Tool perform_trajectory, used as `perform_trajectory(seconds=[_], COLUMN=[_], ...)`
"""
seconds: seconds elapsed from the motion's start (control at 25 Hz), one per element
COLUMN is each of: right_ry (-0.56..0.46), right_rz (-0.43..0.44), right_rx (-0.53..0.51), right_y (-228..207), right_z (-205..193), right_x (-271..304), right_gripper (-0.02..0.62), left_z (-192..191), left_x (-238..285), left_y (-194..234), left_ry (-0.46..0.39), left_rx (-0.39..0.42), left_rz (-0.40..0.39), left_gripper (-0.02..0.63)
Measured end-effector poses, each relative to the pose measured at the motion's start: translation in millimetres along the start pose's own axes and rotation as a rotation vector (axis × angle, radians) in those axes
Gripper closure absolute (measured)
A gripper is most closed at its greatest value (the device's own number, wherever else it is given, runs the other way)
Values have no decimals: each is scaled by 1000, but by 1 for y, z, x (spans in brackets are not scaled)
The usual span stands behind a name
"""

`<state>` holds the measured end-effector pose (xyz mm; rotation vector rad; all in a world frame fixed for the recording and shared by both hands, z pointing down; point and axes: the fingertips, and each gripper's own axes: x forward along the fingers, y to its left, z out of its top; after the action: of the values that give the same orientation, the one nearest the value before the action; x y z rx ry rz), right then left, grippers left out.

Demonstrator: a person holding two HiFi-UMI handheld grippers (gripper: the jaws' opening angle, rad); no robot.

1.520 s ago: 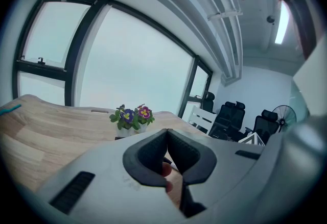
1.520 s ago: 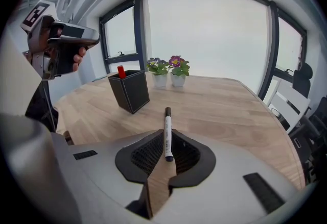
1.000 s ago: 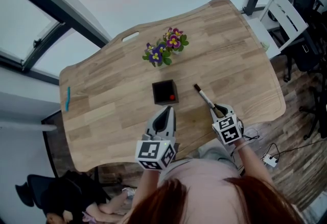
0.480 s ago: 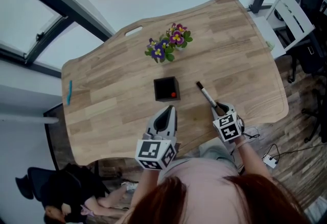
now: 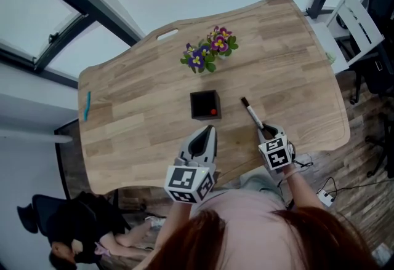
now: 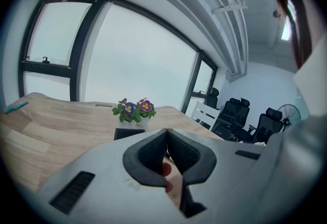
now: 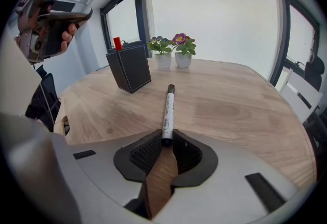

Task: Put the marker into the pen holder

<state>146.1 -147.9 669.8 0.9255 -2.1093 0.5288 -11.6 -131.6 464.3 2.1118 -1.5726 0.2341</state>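
A white marker with a black cap (image 5: 252, 114) (image 7: 167, 112) lies along the wooden table (image 5: 135, 109), right of the black square pen holder (image 5: 205, 104) (image 7: 129, 68). A red pen (image 7: 117, 43) stands in the holder. My right gripper (image 5: 264, 132) (image 7: 166, 139) is low at the near table edge, its jaws shut on the marker's near end. My left gripper (image 5: 209, 131) (image 6: 166, 131) hovers just in front of the holder with its pads together and nothing held.
Two small pots of flowers (image 5: 209, 53) (image 7: 171, 44) stand behind the holder. A blue pen (image 5: 87, 106) lies at the table's far left edge. Office chairs (image 6: 237, 116) and a white rack (image 5: 354, 19) stand off the right side.
The head camera has shifted a little, so the table sits further right in view. Both grippers and the marker keep their places on the table.
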Motion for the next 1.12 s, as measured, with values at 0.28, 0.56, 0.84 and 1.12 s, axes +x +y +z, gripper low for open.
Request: perform_trajectory(seconds=[0.28,0.56,0.84,1.12], right_ry=[-68,-135,-202,-250], right_rz=[-12,-36,-56,-47], right_rx=[-12,10,19,13], right_y=[0,-1,-1,8], right_z=[11,25,43,59], right_x=[-9,-26,-44,-58], right_gripper=[537,537,537,537], left_z=[2,6,9,14], left_x=[-4,-10,-18,-26], left_y=[0,2,6,13], left_ry=[-3,-14,-32,-54], left_rx=[5,6,12,16], left_rz=[-14,-28,-32,-32], left_gripper=[604,604,604,604])
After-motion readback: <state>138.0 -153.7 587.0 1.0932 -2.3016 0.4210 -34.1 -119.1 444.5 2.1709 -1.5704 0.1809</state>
